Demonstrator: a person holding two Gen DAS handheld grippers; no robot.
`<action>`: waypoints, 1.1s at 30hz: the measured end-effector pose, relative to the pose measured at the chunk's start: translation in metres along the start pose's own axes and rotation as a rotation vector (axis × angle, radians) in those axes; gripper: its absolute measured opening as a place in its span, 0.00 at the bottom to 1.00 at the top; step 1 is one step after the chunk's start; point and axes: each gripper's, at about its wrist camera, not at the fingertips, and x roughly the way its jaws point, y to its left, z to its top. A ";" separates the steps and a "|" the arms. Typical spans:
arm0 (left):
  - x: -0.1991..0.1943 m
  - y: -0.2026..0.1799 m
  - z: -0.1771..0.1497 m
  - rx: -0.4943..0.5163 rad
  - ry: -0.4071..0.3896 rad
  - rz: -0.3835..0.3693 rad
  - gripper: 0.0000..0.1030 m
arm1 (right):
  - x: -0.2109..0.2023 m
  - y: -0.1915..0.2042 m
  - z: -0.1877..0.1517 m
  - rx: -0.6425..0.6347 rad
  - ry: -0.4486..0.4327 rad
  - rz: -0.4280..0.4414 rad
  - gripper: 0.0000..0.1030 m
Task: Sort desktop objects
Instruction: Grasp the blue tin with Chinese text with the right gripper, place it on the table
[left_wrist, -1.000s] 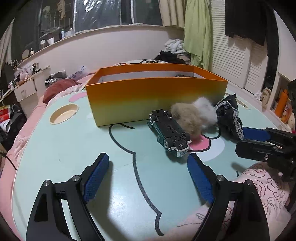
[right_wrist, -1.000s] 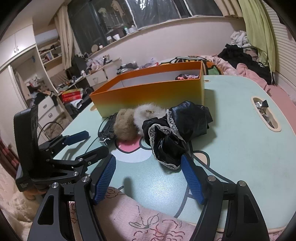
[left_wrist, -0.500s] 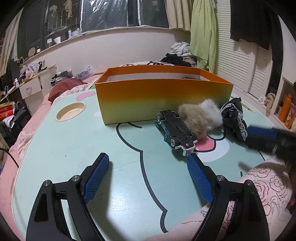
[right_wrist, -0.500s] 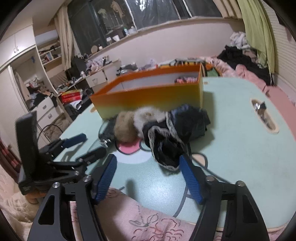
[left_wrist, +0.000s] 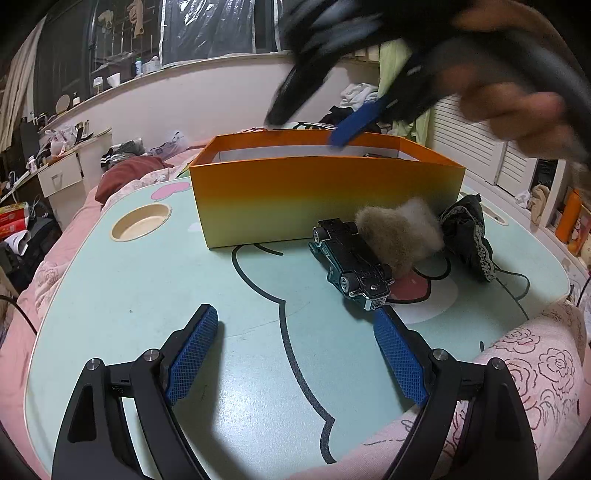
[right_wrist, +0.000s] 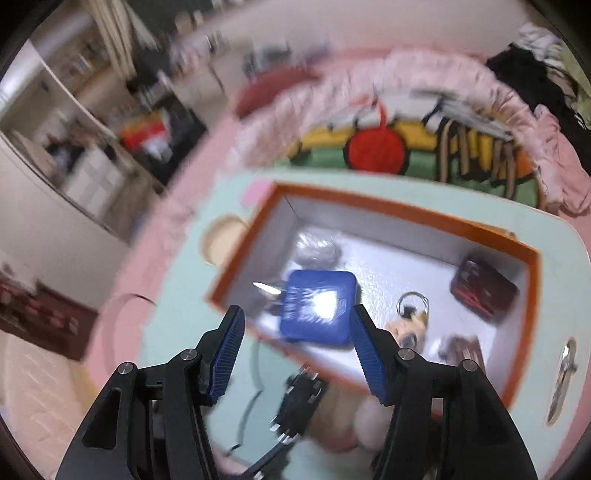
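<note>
Left gripper, black with blue ribbed pads, hovers low over the mint-green cartoon-print table, jaws spread wide with nothing between them. Just beyond its right pad lies one dark green toy car, flipped wheels-up, touching one tan-and-grey fluffy pompom; beside that sits one crumpled black cloth with lace trim. Behind all three stands one orange cardboard box, open at the top, and to its left the table has one round cup recess.

Right gripper is up above the box, pointing steeply down into it; its jaws have just been closing yet stand apart, gripping nothing. From the left wrist view it is a dark blur over the far rim, carried by the person's hand.

Inside the white-lined box, nearest first: one blue rounded-square case, one keyring with a small charm, one brownish item near the right wall, one dark red pouch, and possibly a crumpled silvery wrapper, too smeared to be sure.
</note>
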 end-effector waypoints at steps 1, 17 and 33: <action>0.000 0.001 0.000 0.000 0.000 -0.001 0.84 | 0.018 0.001 0.006 -0.003 0.047 -0.039 0.58; -0.001 -0.002 0.002 0.001 0.002 -0.008 0.84 | 0.057 -0.003 0.003 -0.003 -0.001 -0.082 0.66; -0.002 -0.003 0.002 0.002 0.002 -0.007 0.84 | -0.125 -0.033 -0.128 0.032 -0.570 0.035 0.64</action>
